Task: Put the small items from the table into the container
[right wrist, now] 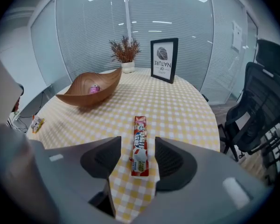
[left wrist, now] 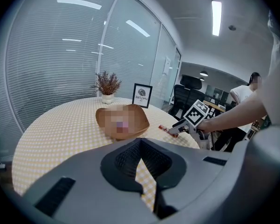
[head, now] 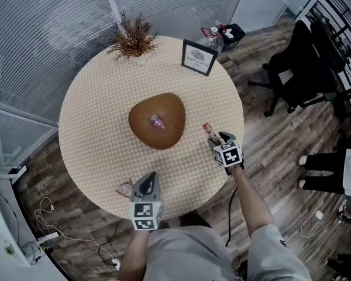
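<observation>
A brown wooden bowl (head: 158, 120) sits mid-table on the yellow checked cloth (head: 99, 104), and a small pink item (head: 157, 121) lies inside it. A red candy stick (right wrist: 139, 134) lies flat on the cloth near the right edge, lengthwise between the fingers of my open right gripper (right wrist: 137, 143); the pads stand clear of it. In the head view that gripper (head: 215, 138) is at the stick's (head: 208, 130) near end. My left gripper (head: 147, 179) hovers at the table's near edge, shut and empty (left wrist: 140, 146). A small wrapped packet (head: 124, 188) lies just left of it.
A framed sign (head: 199, 57) and a potted dried plant (head: 133, 40) stand at the far rim. A black office chair (head: 298, 69) and a person's legs (head: 330, 171) are to the right of the table. Cables (head: 52, 227) lie on the floor at lower left.
</observation>
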Available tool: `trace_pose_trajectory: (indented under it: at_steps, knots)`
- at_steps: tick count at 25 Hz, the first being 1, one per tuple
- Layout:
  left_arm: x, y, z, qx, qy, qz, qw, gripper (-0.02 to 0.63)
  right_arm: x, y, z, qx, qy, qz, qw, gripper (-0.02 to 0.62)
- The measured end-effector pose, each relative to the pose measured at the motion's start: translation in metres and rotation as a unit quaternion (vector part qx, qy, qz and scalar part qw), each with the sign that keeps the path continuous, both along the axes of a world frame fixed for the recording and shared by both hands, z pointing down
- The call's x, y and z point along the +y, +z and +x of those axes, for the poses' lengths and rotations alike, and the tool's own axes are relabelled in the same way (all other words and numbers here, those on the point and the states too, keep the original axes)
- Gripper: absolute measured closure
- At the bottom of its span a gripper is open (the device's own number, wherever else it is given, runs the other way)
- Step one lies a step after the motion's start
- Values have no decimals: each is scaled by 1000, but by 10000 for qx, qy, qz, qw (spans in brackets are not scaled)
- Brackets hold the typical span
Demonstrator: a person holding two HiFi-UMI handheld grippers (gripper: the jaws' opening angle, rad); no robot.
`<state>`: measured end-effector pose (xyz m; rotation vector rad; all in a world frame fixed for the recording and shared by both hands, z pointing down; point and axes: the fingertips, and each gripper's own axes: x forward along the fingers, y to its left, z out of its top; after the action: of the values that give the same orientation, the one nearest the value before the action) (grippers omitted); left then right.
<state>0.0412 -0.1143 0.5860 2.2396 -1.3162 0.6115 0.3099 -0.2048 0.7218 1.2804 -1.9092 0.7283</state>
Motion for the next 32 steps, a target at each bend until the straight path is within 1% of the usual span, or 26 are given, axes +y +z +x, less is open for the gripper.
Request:
trace_pose_trajectory:
  at_steps: [1, 4, 9, 10, 11, 16, 21, 24, 26, 28, 30, 32]
  knots:
    - [0, 1, -1, -6, -10, -18, 10000, 601, 0, 4, 1, 31, -17, -56, 10000, 391]
    - [0, 2, -3, -21, -33, -38, 10000, 601, 0, 8, 2, 101, -40, -131, 9999, 454]
    - [-3, 4, -9, -31, -71, -70, 9999, 601, 0, 20, 1, -31, 91, -377, 9992, 459]
    - [-3, 5, -10, -34, -75, -75, 9999, 601, 1, 22, 3, -10, 117, -403, 9991, 459]
    - [-2, 5, -10, -30, -75, -77, 9999, 600, 2, 23, 4, 33, 126, -411, 9991, 483]
    - [-1, 5, -12, -21, -62, -64, 10000, 601, 1, 23, 5, 175, 55, -445, 9988, 492]
    - [-2, 4, -14, -6, -94, -52, 9999, 601, -2, 3, 0, 119, 85, -151, 9998, 494]
    - [-3, 2, -16, 23, -141, -11, 9999, 601, -13, -30, -15, 8, -35, 268, 9996, 494]
    - [-4, 0, -18, 51, -170, 10, 9998, 601, -23, -59, -34, -81, -222, 614, 9978, 494]
    - [-5, -1, -22, 70, -212, 27, 9997, 600, -35, -86, -62, -168, -505, 896, 9946, 494]
    - [-6, -1, -27, 88, -277, 46, 9996, 601, -46, -106, -93, -223, -830, 1070, 9905, 494]
    - [-6, 0, -31, 98, -346, 56, 9993, 601, -56, -118, -123, -275, -1137, 1123, 9868, 494]
